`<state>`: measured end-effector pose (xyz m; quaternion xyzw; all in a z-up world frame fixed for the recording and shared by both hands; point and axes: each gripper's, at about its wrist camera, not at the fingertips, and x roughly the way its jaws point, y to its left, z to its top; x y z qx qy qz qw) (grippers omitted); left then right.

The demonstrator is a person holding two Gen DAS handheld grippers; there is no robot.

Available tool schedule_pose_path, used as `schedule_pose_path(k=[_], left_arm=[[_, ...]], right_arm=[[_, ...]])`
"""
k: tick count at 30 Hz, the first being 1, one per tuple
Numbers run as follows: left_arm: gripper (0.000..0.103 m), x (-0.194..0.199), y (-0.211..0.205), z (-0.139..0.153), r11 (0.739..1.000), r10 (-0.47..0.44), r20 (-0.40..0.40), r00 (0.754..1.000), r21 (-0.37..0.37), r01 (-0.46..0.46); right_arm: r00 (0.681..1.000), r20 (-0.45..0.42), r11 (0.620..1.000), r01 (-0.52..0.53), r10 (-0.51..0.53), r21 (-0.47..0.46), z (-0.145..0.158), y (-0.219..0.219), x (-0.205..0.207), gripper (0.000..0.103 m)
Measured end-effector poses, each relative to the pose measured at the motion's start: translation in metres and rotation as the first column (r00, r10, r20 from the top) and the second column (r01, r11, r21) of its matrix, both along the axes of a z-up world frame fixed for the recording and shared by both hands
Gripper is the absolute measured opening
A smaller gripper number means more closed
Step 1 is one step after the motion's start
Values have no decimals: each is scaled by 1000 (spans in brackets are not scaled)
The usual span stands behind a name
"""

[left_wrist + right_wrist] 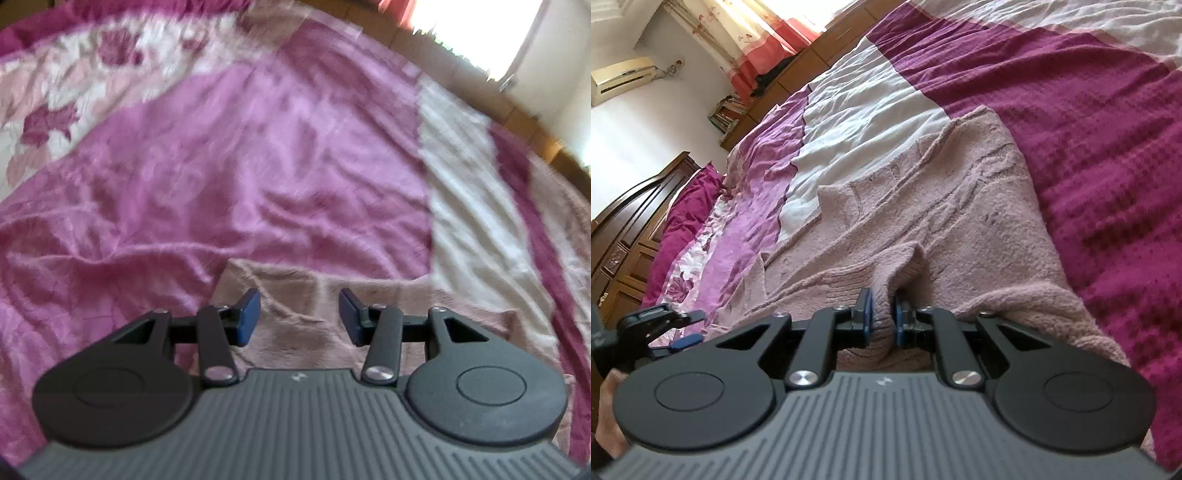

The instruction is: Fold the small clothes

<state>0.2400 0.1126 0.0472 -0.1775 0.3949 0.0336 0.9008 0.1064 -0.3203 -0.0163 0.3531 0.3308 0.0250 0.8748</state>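
Note:
A pale pink knitted garment (953, 206) lies spread on the bed. My right gripper (882, 317) is shut on a pinched fold of its near edge, which stands up between the blue pads. In the left wrist view the same garment (299, 306) lies under my left gripper (299, 317), which is open and empty just above it. The left gripper also shows at the lower left of the right wrist view (670, 328).
The bed cover has purple floral (221, 158), white (864, 110) and dark magenta (1089, 122) patches. A dark wooden headboard (631, 221) and a magenta pillow (687, 218) are at the left. A wooden cabinet (812, 55), curtains and a bright window stand behind the bed.

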Motion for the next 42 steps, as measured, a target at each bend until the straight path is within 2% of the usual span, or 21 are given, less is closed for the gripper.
schedule_pose_path(k=[4,7,8,9,11,15,18,22,25,30,31,35,39,42], left_arm=[[48,24,7,-6,998,55,-143,988,-5,-56],[39,28,10,-11,997,74,-186,980,-5,-76],[31,28,9,-13,997,82,-195,977,14,-81],[19,29,7,-14,996,88,-203,975,34,-83],[9,27,7,-15,996,84,-206,975,55,-74],[5,16,12,-5,993,76,-160,984,98,-60],[5,12,18,4,984,85,-115,990,163,-66],[5,17,25,0,987,69,-129,989,150,-49],[8,18,22,-6,989,28,-121,992,149,-10],[12,8,16,-7,986,-19,-99,995,164,35],[14,4,14,-5,984,-32,-96,995,171,48],[42,-20,6,4,978,-79,-65,995,187,90],[44,-46,-1,7,972,-120,-27,992,198,123],[44,-58,-7,-4,960,-127,-24,992,248,129]], right_arm=[[1000,10,1000,1,-1,3,-2,-1,-2,12],[1000,17,1000,1,-1,4,-3,-2,-4,12],[1000,17,1000,0,0,6,-3,-2,-3,12],[1000,17,1000,-1,1,7,-2,-2,-3,12],[1000,17,1000,-4,4,7,-1,-2,-3,12],[998,43,998,-35,37,-43,11,2,-8,13],[994,79,994,-63,70,-91,23,8,-9,12],[988,107,983,-89,107,-162,35,17,-4,12],[990,95,975,-84,106,-205,33,20,4,12],[994,45,974,-88,100,-206,20,15,15,12],[994,43,973,-92,103,-210,19,15,17,12],[991,47,963,-109,124,-245,25,20,22,11],[987,75,958,-119,143,-260,39,25,23,11],[983,121,958,-104,140,-267,51,25,18,11]])
